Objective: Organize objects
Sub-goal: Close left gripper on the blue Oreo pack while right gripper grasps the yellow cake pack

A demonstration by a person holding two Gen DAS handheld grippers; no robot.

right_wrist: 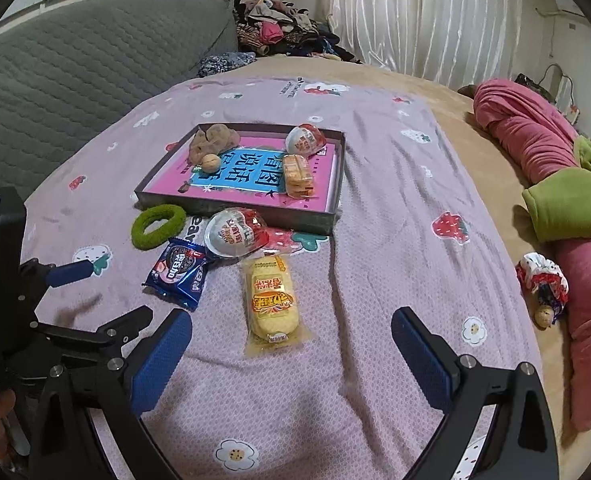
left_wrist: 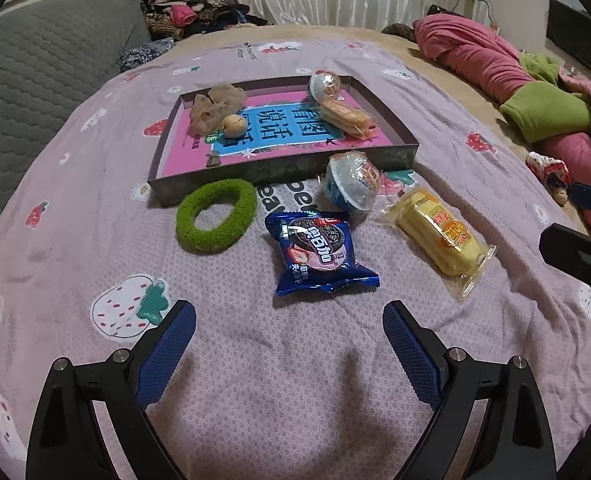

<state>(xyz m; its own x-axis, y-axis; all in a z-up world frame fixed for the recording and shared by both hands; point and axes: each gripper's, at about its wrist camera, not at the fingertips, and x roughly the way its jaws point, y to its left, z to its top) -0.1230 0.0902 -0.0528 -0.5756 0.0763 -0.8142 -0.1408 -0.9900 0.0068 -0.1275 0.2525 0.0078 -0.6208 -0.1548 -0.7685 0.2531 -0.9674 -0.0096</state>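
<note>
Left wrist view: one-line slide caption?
Open left tool hovers before cookie packet, green ring and cake; tray behind.

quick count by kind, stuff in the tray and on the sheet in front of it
Egg toys: 2
Wrapped snacks: 3
Walnut: 1
Beige cloth: 1
Green ring: 1
Total: 8

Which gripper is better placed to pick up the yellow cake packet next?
Probably the right gripper: the yellow cake packet lies straight ahead between its open fingers. From the left gripper, the packet sits off to the side.
</note>
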